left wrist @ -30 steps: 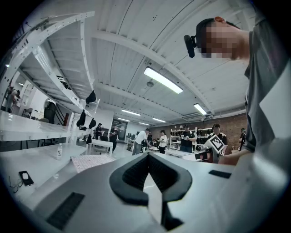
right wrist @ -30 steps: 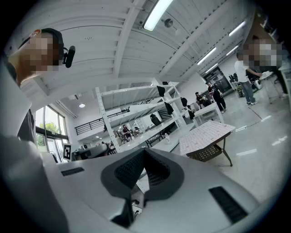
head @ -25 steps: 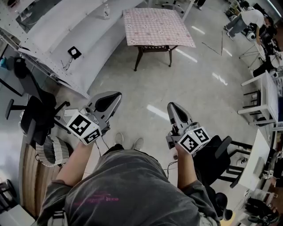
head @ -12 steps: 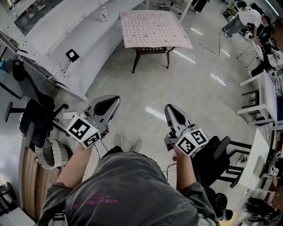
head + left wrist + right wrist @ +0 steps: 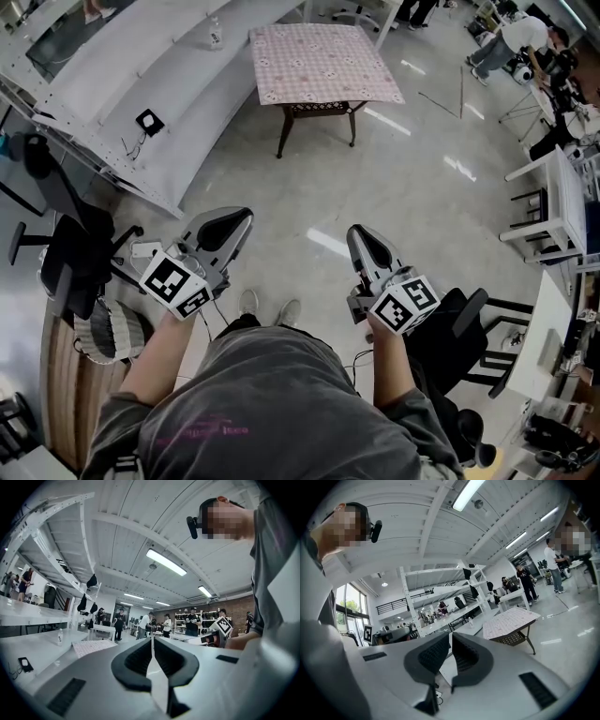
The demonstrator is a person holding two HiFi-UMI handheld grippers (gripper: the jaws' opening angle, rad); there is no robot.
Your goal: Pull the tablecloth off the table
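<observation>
A small dark-legged table (image 5: 316,111) stands far ahead on the grey floor, covered by a pink checked tablecloth (image 5: 322,60). The same tablecloth (image 5: 95,646) shows low at the left in the left gripper view, and the tablecloth (image 5: 509,620) lies to the right in the right gripper view. My left gripper (image 5: 236,217) and right gripper (image 5: 358,233) hover close to my body, well short of the table. Each has its jaws almost together with only a thin slit, and nothing is between them. The left gripper (image 5: 152,640) and right gripper (image 5: 450,636) point toward the room.
A long white shelving bench (image 5: 141,84) with a bottle (image 5: 215,36) and a small black device (image 5: 147,119) runs along the left. An office chair (image 5: 66,253) sits at my left and a black chair (image 5: 464,328) at my right. White tables (image 5: 562,187) and people (image 5: 520,37) are at the far right.
The table has drifted slightly left in the head view. Both grippers stay near my body. A thin slit now shows between each pair of jaws where the tips touched before.
</observation>
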